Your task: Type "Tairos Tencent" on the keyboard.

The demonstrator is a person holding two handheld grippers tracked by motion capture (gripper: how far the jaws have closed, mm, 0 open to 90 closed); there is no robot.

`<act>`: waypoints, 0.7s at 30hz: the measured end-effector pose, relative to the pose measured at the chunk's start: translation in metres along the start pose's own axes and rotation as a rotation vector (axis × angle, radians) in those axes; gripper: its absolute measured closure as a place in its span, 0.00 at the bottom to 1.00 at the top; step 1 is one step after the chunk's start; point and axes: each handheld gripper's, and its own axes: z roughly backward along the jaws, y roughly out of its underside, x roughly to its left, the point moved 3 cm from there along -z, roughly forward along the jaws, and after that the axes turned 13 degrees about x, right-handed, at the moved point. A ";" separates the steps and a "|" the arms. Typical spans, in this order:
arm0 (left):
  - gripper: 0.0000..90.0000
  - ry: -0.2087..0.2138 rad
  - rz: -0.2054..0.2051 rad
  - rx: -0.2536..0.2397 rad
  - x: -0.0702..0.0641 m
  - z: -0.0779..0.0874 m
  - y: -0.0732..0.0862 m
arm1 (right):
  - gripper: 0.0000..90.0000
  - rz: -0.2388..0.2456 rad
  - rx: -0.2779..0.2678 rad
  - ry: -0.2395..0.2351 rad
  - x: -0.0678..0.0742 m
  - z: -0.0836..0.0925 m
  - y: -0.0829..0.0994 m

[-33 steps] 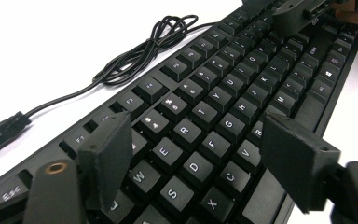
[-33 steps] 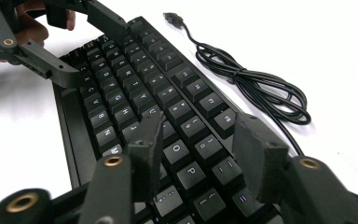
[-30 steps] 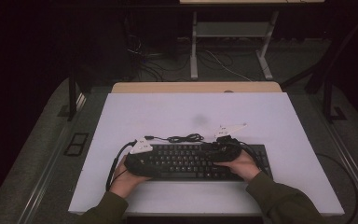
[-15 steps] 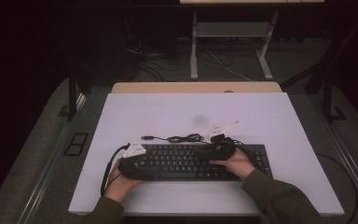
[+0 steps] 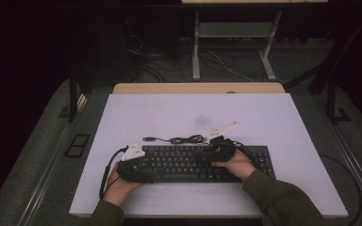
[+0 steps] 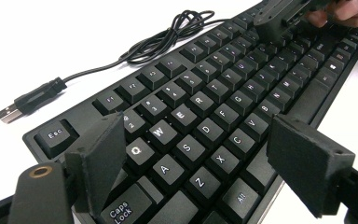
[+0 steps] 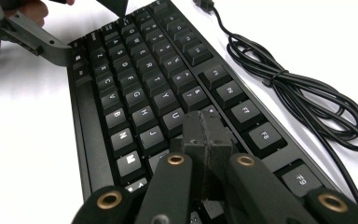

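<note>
On the near half of the white table (image 5: pixel 283 117) sits a black full-size keyboard (image 5: pixel 188 162), long axis running left-right, parallel to the near edge. Its USB cable (image 5: pixel 181 139) lies coiled just beyond the far edge, plug (image 6: pixel 10 113) free on the table, not connected to anything.

Right gripper (image 7: pixel 205 135) — clenched, pads pressed together w/ nothing between them; jaws have just been closing. Tip is down on the key field by the J/K keys, near the F-row, so it reads as a closed poker for pressing keys. The key it goes for lies directly under/ahead of the tip, so the move looks like a short dip, not a reach.

Left gripper (image 6: pixel 200 158) — released, jaws spread wide over the left end of the keyboard, one pad by Q/Caps Lock, other pad past the near edge by Alt. They straddle the board's short axis, nothing clamped yet. Judgement: left is placed to brace the left end while right pokes; right hand is the nearer one for mid-board keys.

Materials: keycaps matte black plastic, square w/ white legends, slightly dished. Gripper pads look like dull black foam/rubber blocks, brass pivots on the linkages. Cable thin, rubbery, loosely looped. Tabletop smooth, flat.
</note>
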 end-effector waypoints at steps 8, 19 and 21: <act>0.21 0.002 -0.001 -0.002 0.000 -0.001 -0.001 | 0.99 0.008 0.026 0.009 0.000 -0.002 0.002; 0.21 0.003 -0.005 0.000 -0.001 -0.001 -0.002 | 0.99 0.008 0.050 0.021 -0.001 -0.006 0.005; 0.21 0.003 -0.005 0.000 -0.001 -0.001 -0.002 | 0.99 0.008 0.048 0.018 -0.001 -0.006 0.005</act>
